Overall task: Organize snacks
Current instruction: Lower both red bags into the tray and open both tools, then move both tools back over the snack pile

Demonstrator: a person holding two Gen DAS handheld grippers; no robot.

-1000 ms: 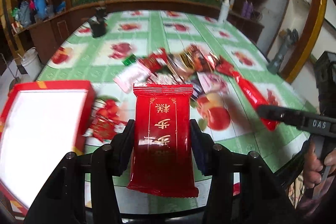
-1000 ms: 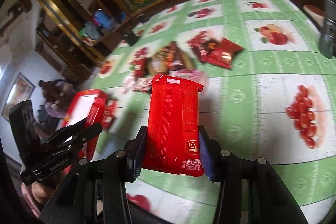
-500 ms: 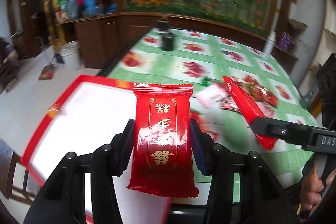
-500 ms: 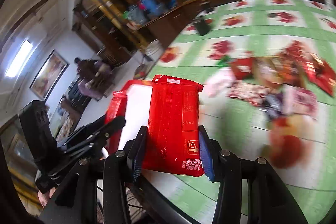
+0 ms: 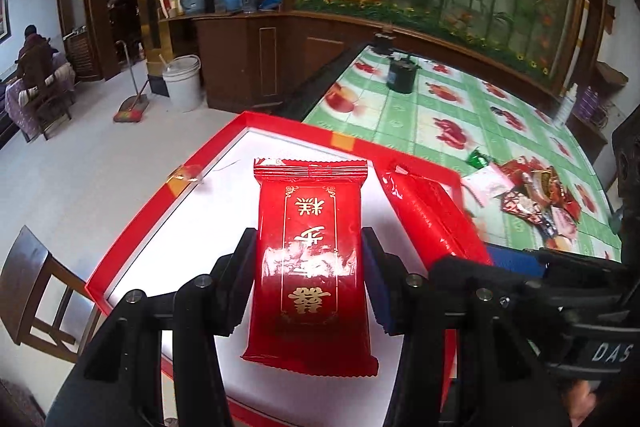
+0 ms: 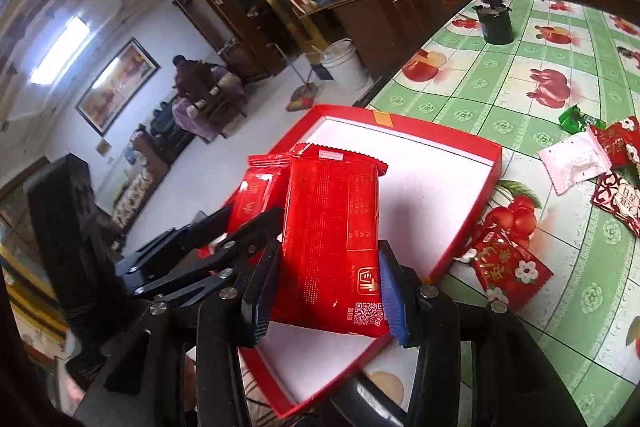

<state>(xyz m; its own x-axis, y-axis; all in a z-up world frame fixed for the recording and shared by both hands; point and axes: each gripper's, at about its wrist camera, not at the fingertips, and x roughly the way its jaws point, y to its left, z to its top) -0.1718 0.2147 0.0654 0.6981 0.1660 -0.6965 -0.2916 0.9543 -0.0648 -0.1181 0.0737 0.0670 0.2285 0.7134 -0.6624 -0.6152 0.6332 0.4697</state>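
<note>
The left gripper (image 5: 310, 283) clamps a red packet (image 5: 310, 259) over a white-floored red box (image 5: 132, 231), with the right gripper (image 5: 480, 267) just right holding another red packet (image 5: 432, 219), and loose snacks (image 5: 532, 191) far right on the green table (image 5: 416, 115).

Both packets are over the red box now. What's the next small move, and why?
Probably lower both and let go. The left gripper and right gripper each clamp a red packet above the box's bare white floor, with nothing beneath.
</note>
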